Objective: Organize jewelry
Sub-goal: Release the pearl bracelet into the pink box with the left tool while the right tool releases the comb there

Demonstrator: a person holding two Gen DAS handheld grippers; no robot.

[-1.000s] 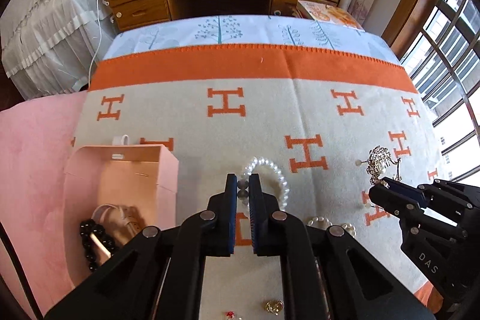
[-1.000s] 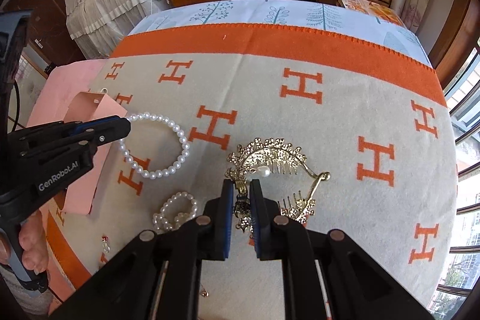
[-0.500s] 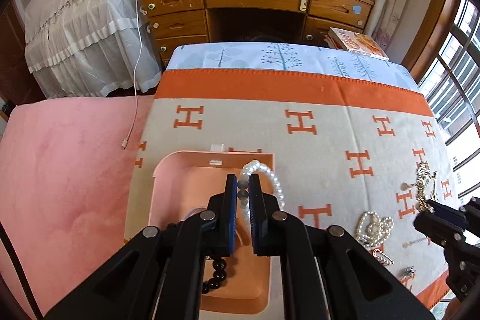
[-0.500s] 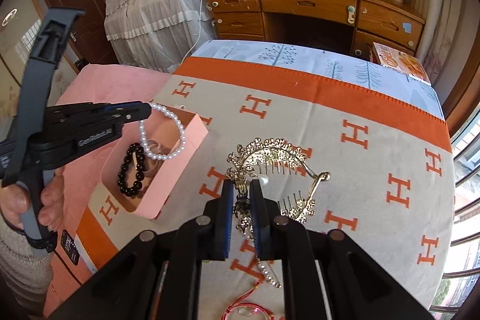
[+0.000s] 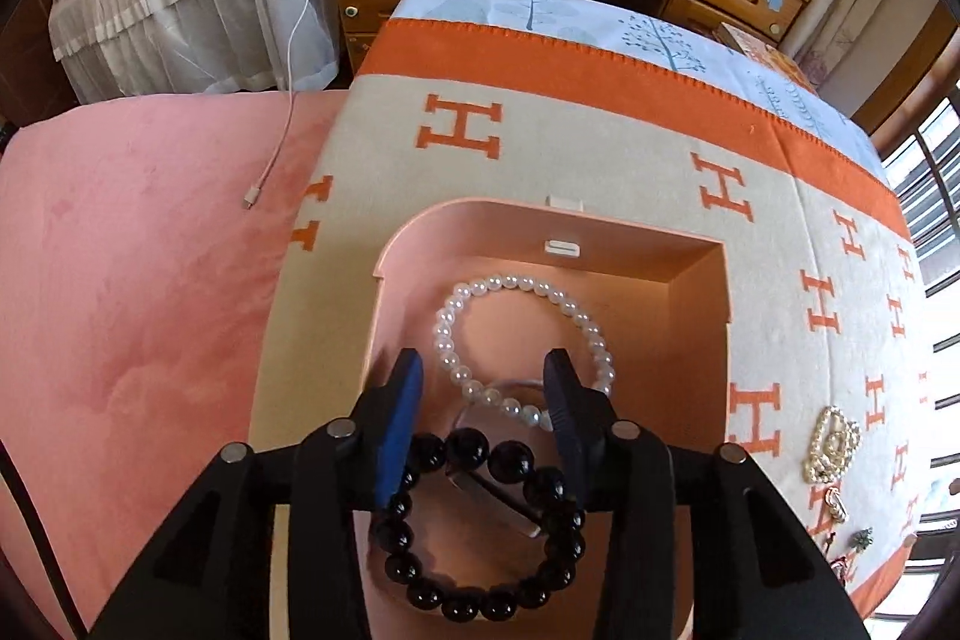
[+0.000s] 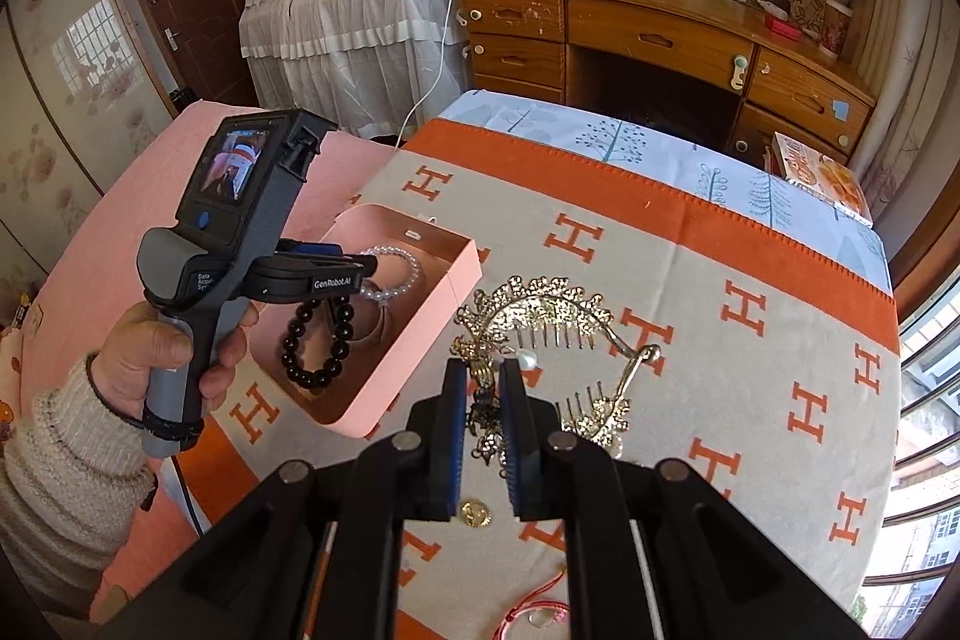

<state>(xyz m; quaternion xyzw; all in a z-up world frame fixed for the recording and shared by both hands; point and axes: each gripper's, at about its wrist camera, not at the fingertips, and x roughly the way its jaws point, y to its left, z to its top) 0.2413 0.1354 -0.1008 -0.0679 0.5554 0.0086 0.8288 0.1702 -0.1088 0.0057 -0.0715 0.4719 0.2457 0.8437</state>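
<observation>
pearl bracelet (image 5: 522, 340) partly behind spread left claw (image 5: 483, 394); right claw (image 6: 483, 394) pinching half-hidden gold hairpiece (image 6: 540, 316)

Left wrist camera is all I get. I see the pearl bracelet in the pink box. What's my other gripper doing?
Observer: The right gripper is shut on a gold hair comb.
Operator: Is the comb over the box?
Observer: No, it's off to the right of the pink box, over the blanket with the orange H letters.
Operator: Is it only gold?
Observer: It has a white pearl drop on it, close to the right gripper's fingertips.
Operator: Who's holding my gripper?
Observer: A hand in a cream knitted sleeve grips the left gripper by its grey handle.
</observation>
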